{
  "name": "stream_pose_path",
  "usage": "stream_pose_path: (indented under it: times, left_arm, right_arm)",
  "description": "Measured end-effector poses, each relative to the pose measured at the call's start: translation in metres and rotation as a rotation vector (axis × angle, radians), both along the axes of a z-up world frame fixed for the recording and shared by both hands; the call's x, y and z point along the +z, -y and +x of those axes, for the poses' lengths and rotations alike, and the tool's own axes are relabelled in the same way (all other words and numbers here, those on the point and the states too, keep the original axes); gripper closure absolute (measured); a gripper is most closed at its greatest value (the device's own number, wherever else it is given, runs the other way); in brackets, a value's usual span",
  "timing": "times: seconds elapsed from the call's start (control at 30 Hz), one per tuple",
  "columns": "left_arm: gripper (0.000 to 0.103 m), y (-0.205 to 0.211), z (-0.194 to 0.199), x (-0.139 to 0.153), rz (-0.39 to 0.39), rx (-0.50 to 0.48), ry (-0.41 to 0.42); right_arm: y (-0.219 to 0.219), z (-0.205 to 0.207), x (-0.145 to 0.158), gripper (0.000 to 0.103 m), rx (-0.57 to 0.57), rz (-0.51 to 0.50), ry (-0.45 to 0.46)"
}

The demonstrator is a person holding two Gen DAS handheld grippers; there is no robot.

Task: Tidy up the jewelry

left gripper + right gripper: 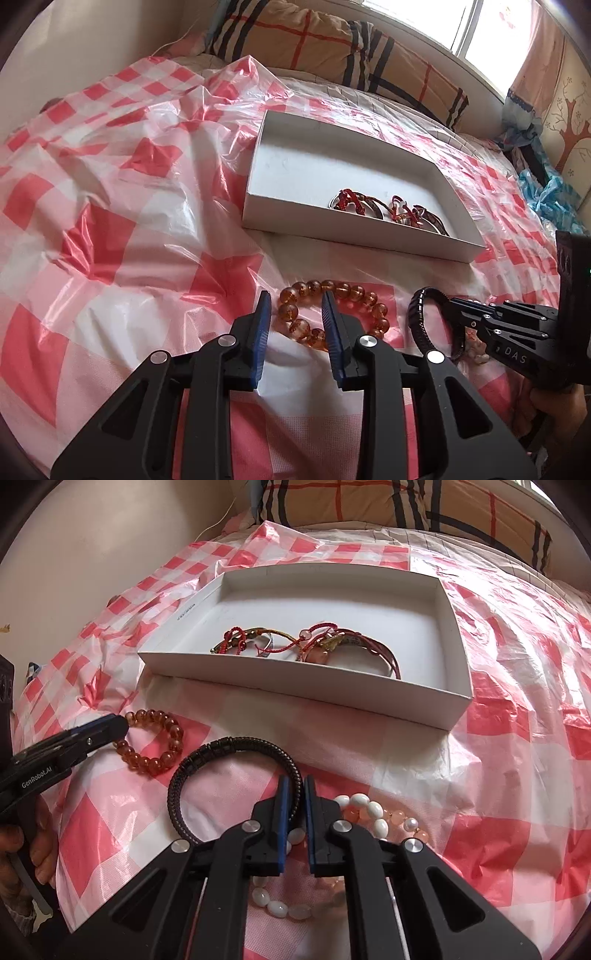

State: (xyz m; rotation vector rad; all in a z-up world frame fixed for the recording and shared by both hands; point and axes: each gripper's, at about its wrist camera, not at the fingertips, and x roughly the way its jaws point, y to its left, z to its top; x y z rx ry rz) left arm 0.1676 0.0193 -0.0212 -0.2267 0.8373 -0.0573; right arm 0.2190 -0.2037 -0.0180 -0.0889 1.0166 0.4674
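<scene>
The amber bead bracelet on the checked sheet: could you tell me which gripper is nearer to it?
Left. The left gripper straddles the amber bead bracelet, jaws open around its near side. The right gripper sits beside it, shut on the black braided bracelet.

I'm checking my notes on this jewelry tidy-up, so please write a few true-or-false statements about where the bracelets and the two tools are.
1. The right tool is clamped on the black braided bracelet. True.
2. The white box holds no jewelry. False: red cord bracelets lie inside.
3. The amber bead bracelet lies outside the box, at the left tool. True.
4. The left tool is clamped on the black bracelet. False: its fingers stand apart around the amber beads.
5. The white and pink bead bracelets are in the box. False: they lie on the checked sheet.
</scene>
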Motion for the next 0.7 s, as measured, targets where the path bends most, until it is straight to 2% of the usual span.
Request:
stream_pose_path:
  times: [0.17, 0.27, 0.37, 0.7]
  left_arm:
    - [0.076, 0.009, 0.015, -0.013, 0.072, -0.041, -0.085]
    - [0.077, 0.016, 0.013, -0.011, 0.118, -0.053, -0.077]
    - [0.077, 0.015, 0.011, -0.01, 0.111, -0.044, -0.074]
    - [0.076, 0.018, 0.008, -0.011, 0.125, -0.032, -0.062]
  right_arm:
    - [0.0, -0.001, -0.003, 0.094, -0.002, 0.026, 0.01]
    - [0.014, -0.003, -0.001, 0.095, -0.044, 0.142, -0.019]
    - [0.024, -0.008, 0.001, 0.095, -0.082, 0.22, -0.022]
    - [0.017, -0.008, -0.006, 0.091, -0.086, 0.18, -0.04]
